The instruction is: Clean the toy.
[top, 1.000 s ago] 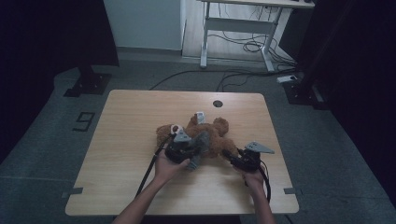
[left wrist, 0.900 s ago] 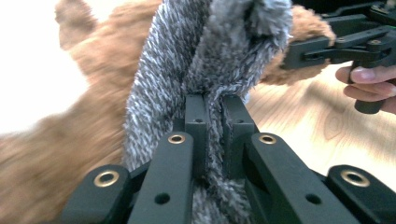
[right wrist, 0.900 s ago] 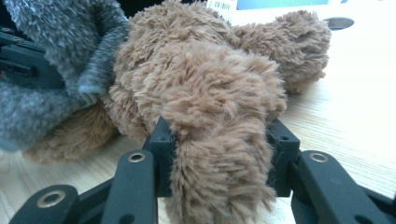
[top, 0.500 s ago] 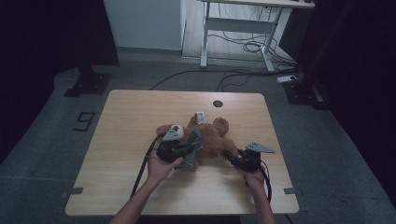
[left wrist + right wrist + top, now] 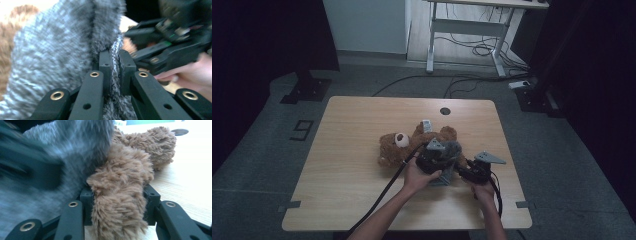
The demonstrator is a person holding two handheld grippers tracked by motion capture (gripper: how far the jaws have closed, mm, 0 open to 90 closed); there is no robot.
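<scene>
A brown teddy bear (image 5: 398, 142) lies on the wooden table (image 5: 357, 125), head toward the left. A grey knitted garment (image 5: 451, 149) covers its lower body. My left gripper (image 5: 435, 156) is shut on the fuzzy edge of that grey garment (image 5: 50, 50), the cloth pinched between its pads (image 5: 105, 65). Just to its right, my right gripper (image 5: 468, 172) is shut on one of the bear's brown furry limbs (image 5: 120, 205). The grey garment (image 5: 75, 140) lies against that limb in the right gripper view. The right gripper (image 5: 162, 50) shows close by in the left gripper view.
A white tag (image 5: 427, 125) sticks out of the bear near a round hole (image 5: 445, 111) in the tabletop. Black cables trail from both grippers over the table's front edge. A white desk frame (image 5: 462, 30) and floor cables stand behind the table.
My left gripper has moved to the right with the grey garment, closer to the right gripper. The bear's head is now uncovered on the left. The right gripper has stayed put.
</scene>
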